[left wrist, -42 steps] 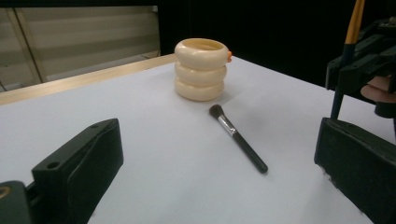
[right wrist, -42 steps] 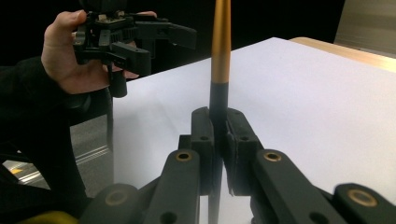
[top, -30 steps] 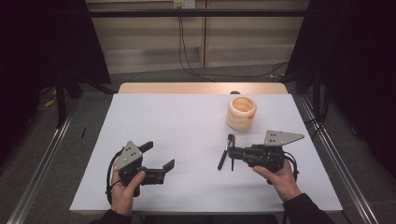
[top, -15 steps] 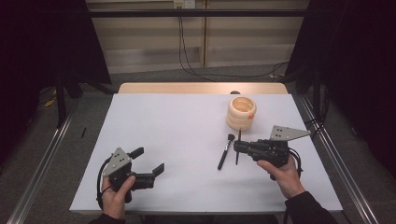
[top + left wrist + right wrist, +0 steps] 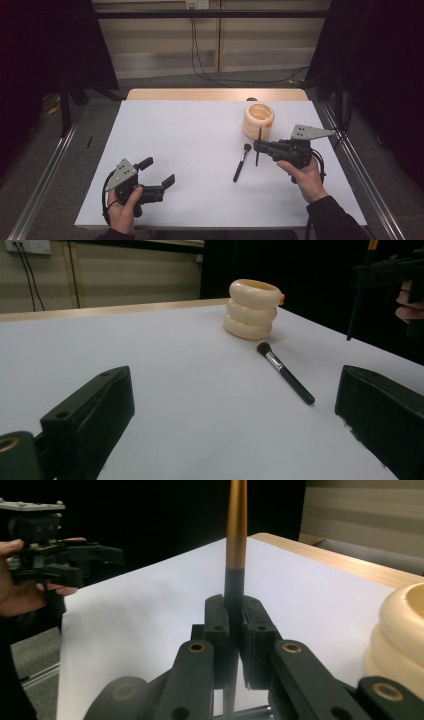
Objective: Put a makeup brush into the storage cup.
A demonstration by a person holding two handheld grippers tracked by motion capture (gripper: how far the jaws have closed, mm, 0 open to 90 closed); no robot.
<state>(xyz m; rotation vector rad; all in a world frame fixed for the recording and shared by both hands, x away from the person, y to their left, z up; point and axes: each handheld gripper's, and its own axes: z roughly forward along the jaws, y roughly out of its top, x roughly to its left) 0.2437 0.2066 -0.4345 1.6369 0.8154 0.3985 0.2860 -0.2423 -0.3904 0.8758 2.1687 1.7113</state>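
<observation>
My right gripper (image 5: 258, 146) is shut on a thin black brush (image 5: 259, 135) that stands upright between the pads, just in front of the cream ribbed holder (image 5: 259, 120). In the right gripper view the brush (image 5: 235, 530) rises with a gold ferrule above the closed gripper (image 5: 235, 625). A second, black makeup brush (image 5: 241, 162) lies flat on the white table, left of my right hand. My left gripper (image 5: 159, 172) rests open near the front left, with nothing between its jaws. In the left gripper view the lying brush (image 5: 285, 372) and the holder (image 5: 251, 307) are ahead.
The white table top (image 5: 190, 135) has a wooden strip along its far edge (image 5: 210, 94). Metal rails run along both sides on the floor. Cables hang down the back wall. Dark curtains stand at left and right.
My right gripper has carried the thin brush to the right and farther back, closer to the holder. The left gripper has shifted slightly toward the front left.
</observation>
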